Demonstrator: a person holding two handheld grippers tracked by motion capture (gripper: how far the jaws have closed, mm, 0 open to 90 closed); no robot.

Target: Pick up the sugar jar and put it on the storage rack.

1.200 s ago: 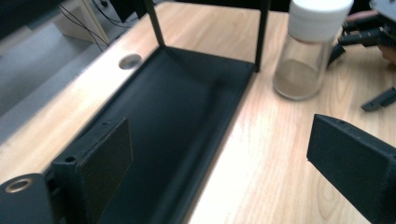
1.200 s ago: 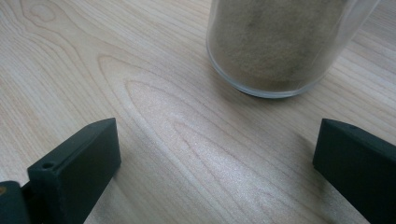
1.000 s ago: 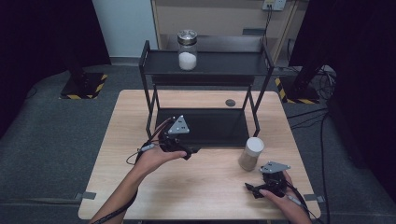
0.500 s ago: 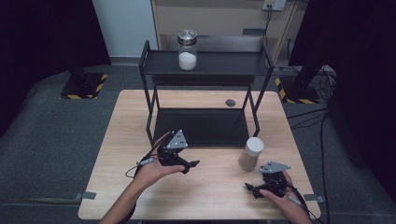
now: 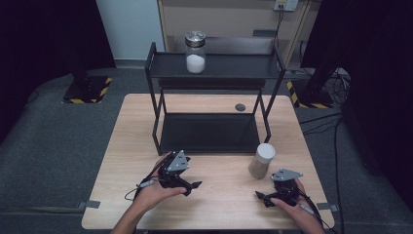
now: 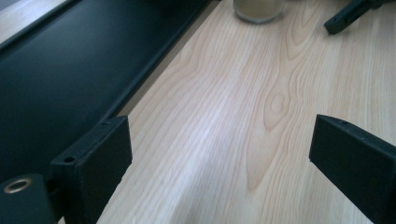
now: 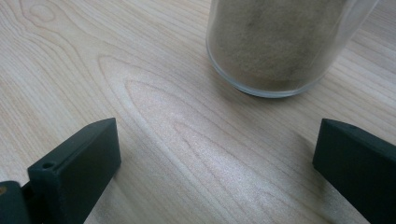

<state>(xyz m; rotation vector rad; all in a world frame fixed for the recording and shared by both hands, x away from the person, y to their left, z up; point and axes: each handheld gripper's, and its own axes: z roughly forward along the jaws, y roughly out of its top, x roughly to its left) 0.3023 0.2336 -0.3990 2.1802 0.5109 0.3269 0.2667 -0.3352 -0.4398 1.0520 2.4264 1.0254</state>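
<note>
A clear jar of tan powder (image 5: 262, 160) with a pale lid stands on the wooden table (image 5: 122, 146), just right of the black two-tier shelf (image 5: 209, 134). A second jar, part filled with white powder (image 5: 195, 52), sits on the top tier. My left gripper (image 5: 193, 188) lies low over the table in front of the shelf, open, with bare wood between its jaws (image 6: 219, 140). My right gripper (image 5: 261, 199) rests near the front right edge, open (image 7: 217, 140), and the tan jar (image 7: 285, 42) stands just ahead of it, untouched.
The shelf's lower tier (image 6: 56, 70) is a dark tray close on the left gripper's left. The tan jar's base (image 6: 259, 10) and a jaw of the right gripper (image 6: 348, 16) show farther off. A small dark disc (image 5: 240, 107) lies behind the shelf.
My left gripper has come down and back from the shelf's front edge toward the near side of the table. The right gripper and both jars have stayed put.
</note>
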